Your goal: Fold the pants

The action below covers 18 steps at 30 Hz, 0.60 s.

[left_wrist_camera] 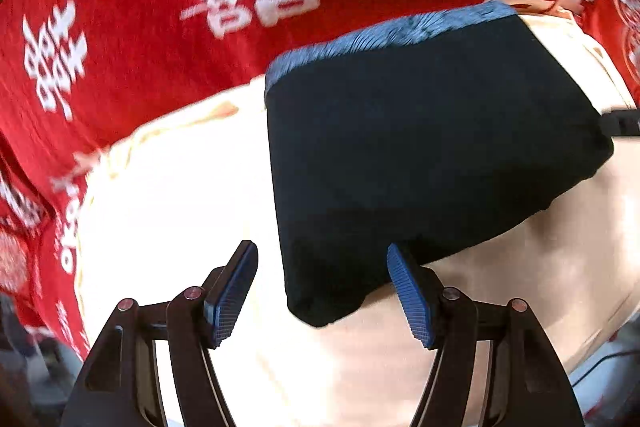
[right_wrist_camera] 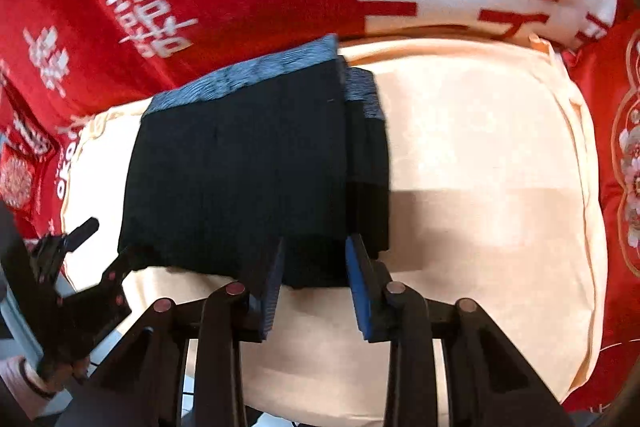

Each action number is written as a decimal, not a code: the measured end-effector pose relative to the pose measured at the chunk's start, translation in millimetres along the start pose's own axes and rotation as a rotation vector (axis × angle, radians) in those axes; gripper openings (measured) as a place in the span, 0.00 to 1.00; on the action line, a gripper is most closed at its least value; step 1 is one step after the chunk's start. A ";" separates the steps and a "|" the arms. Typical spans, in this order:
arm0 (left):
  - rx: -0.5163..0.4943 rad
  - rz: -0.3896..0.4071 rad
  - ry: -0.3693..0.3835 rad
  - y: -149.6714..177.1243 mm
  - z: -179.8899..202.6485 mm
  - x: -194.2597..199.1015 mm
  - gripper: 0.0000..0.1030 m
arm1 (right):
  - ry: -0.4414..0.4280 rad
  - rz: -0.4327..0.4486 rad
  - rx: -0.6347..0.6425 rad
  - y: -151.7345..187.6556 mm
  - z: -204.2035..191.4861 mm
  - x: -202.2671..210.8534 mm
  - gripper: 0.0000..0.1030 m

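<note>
Black pants [left_wrist_camera: 420, 147], folded into a compact block with a blue-grey waistband [left_wrist_camera: 380, 35] along the far edge, lie on a cream cushion [left_wrist_camera: 168, 211]. My left gripper [left_wrist_camera: 320, 295] hovers over their near corner, jaws wide apart and no pad pressing the cloth. In the right wrist view the same pants [right_wrist_camera: 240, 167] show stacked layers on the right side. My right gripper [right_wrist_camera: 316, 279] stands over their near edge, jaws partly apart, dark cloth showing between the tips without being pinched. The left gripper [right_wrist_camera: 76, 239] appears there at the far left, beside the pants.
The cushion [right_wrist_camera: 480, 147] rests on a red blanket [left_wrist_camera: 140, 7] printed with white characters. A red embroidered pillow [right_wrist_camera: 624, 147] sits at the right. A person's hand [right_wrist_camera: 24, 379] holds the left tool. Part of the other gripper [left_wrist_camera: 624, 123] pokes in at the right edge.
</note>
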<state>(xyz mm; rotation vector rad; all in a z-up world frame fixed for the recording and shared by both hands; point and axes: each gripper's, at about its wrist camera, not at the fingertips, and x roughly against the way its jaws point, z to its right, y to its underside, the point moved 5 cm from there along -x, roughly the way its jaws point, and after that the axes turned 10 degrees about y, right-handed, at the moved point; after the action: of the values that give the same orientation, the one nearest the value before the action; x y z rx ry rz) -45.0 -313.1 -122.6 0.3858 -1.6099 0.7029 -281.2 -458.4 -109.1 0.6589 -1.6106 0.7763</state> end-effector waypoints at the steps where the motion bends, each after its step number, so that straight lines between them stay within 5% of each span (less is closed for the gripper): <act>1: 0.013 -0.011 0.009 1.7 -1.5 -1.5 0.66 | -0.001 -0.010 0.008 1.9 -3.9 -2.7 0.33; 12: 0.127 -0.067 0.103 5.0 -24.1 -12.2 0.68 | 0.100 -0.099 -0.011 24.1 -7.4 -36.0 0.33; 14: 0.129 -0.072 0.099 6.0 -27.2 -12.7 0.91 | 0.106 -0.107 -0.023 31.1 -6.9 -33.4 0.33; 18: 0.136 -0.067 0.121 6.0 -34.4 -11.7 0.91 | 0.094 -0.127 -0.051 42.2 -13.5 -31.8 0.34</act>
<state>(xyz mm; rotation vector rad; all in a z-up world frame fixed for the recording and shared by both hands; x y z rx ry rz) -20.3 -288.3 -134.0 0.4854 -1.4334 0.7723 -300.2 -421.5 -144.5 0.6718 -1.4838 0.6611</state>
